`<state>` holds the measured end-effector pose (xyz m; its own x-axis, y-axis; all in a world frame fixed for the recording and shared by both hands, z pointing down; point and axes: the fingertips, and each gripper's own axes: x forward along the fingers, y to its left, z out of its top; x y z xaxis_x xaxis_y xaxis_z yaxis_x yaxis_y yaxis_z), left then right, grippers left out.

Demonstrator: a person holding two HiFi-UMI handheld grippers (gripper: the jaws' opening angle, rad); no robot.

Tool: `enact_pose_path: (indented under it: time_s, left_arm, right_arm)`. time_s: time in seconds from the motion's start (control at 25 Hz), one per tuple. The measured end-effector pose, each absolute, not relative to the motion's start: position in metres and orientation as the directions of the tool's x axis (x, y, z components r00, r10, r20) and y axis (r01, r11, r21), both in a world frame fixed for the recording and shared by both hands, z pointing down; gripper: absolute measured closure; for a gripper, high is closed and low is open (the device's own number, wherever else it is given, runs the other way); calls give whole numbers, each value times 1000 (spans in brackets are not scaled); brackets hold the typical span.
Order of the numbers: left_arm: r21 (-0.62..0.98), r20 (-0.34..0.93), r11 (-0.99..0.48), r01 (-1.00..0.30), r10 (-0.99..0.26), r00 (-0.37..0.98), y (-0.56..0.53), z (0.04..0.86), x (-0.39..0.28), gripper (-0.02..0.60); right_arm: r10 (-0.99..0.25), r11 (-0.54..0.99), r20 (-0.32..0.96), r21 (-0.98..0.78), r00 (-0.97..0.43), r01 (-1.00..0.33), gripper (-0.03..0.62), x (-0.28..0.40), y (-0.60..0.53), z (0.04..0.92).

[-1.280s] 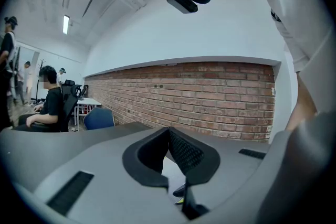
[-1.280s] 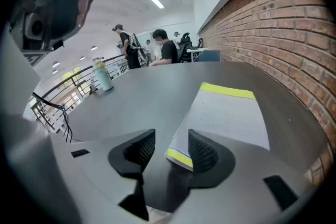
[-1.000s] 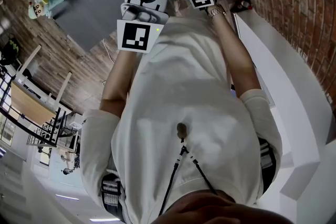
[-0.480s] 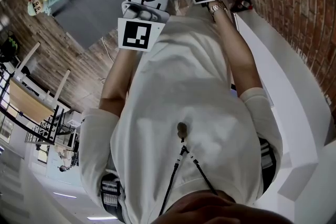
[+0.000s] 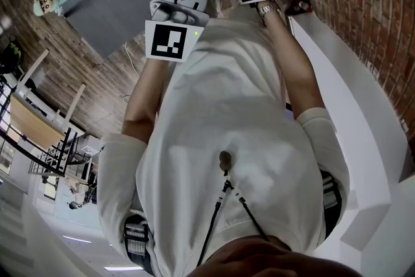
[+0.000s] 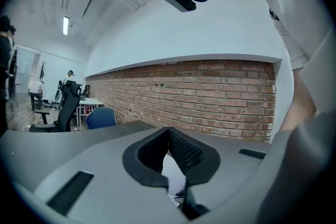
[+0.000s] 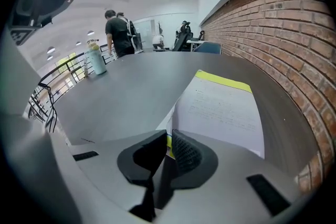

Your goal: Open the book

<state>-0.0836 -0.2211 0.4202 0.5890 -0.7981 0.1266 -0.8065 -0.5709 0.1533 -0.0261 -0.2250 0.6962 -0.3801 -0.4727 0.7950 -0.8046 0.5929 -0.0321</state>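
table (image 7: 131, 81): grey, runs along the brick wall (image 7: 273, 29).
book (image 7: 220, 107): flat on the table, wall side. White face with faint print, yellow band at far end, yellow at near edge too.
right gripper (image 7: 167, 132): jaws just closed in, now nearly together, pinching the book's near edge.
left gripper (image 6: 168, 131): jaws together, empty, facing the wall.

One book (image 7: 220, 107), one bottle (image 7: 95, 62), one table (image 7: 131, 81) — one left gripper (image 6: 169, 131), one right gripper (image 7: 167, 136)

A pale green bottle (image 7: 95, 62) stands on the grey table (image 7: 131, 92); a brick wall (image 7: 273, 23) runs alongside
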Motion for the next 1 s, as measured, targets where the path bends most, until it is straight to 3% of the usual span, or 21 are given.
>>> enact_pose_path:
  time_s: [1.0]
  left_arm:
    - [142, 109, -459, -877, -874, 474, -234, 407, -51, 558]
  right_arm:
    - [-416, 610, 740, -204, -529, -765, 545, 7, -230, 672]
